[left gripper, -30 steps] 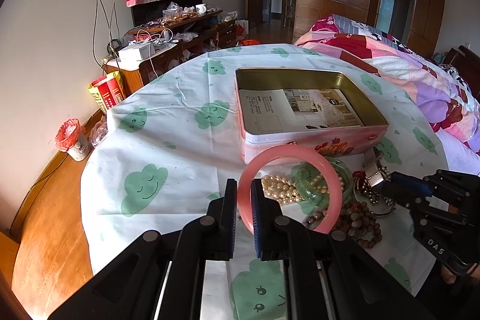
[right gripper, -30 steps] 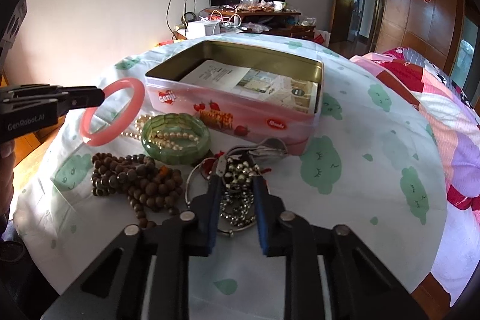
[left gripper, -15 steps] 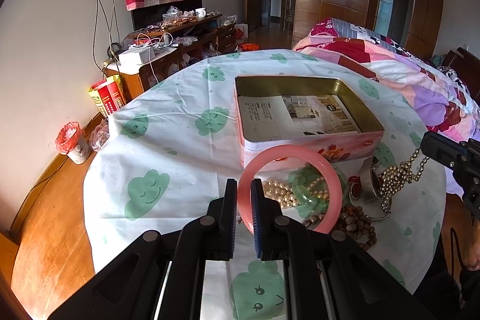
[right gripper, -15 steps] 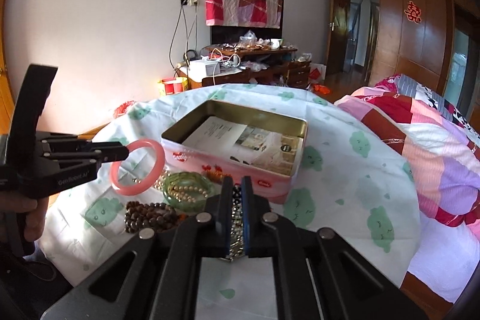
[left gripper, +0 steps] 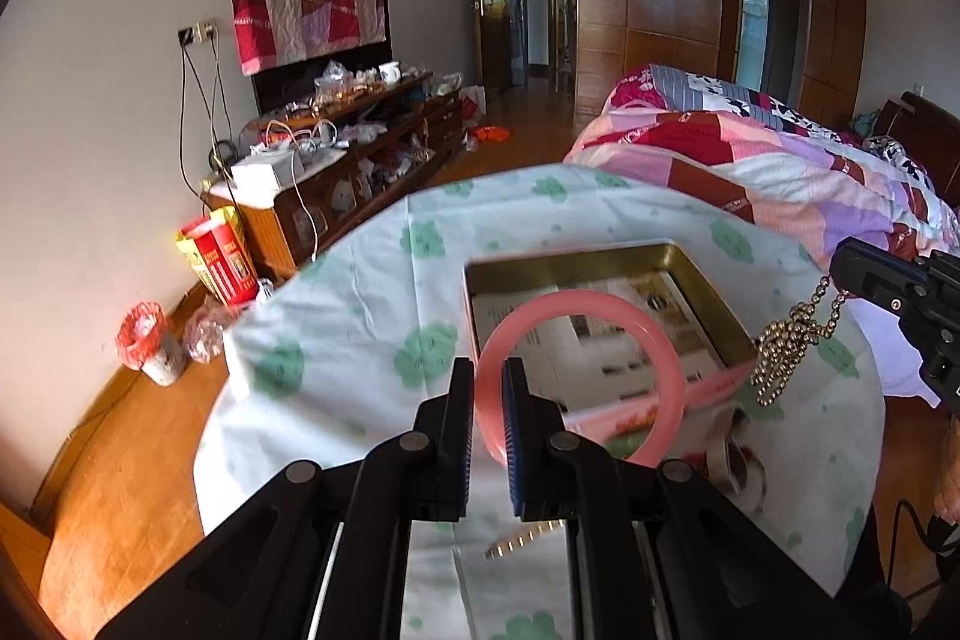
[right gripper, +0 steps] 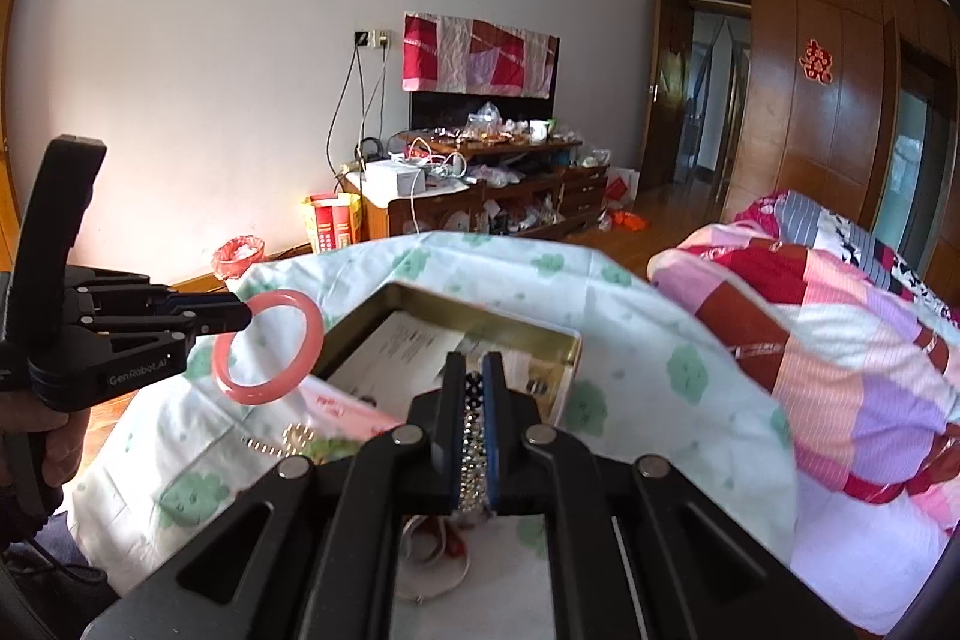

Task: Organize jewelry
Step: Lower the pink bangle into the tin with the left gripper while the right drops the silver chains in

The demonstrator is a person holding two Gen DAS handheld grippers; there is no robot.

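Bedroom, round table under cloud-print cloth [left gripper: 360, 292]. Your left gripper [left gripper: 487, 400] clamps pink bangle [left gripper: 582, 376]; right gripper [right gripper: 474, 400] pinches bead chain [left gripper: 792, 340]. Open tin [left gripper: 714, 298] lies ahead and below both; right nearer.

The pink bangle [left gripper: 579, 376] looks smooth and glossy, a little translucent, like glass or stone. The bead chain [left gripper: 792, 340] is shiny metal. The open tin [left gripper: 708, 280] has dull golden metal inside, with printed paper [left gripper: 600, 346] on its bottom. The table [left gripper: 372, 292] is covered with a thin, creased cloth. Each hand-held gripper [left gripper: 487, 394] is matt black plastic. The floor [left gripper: 120, 478] is glossy wood.
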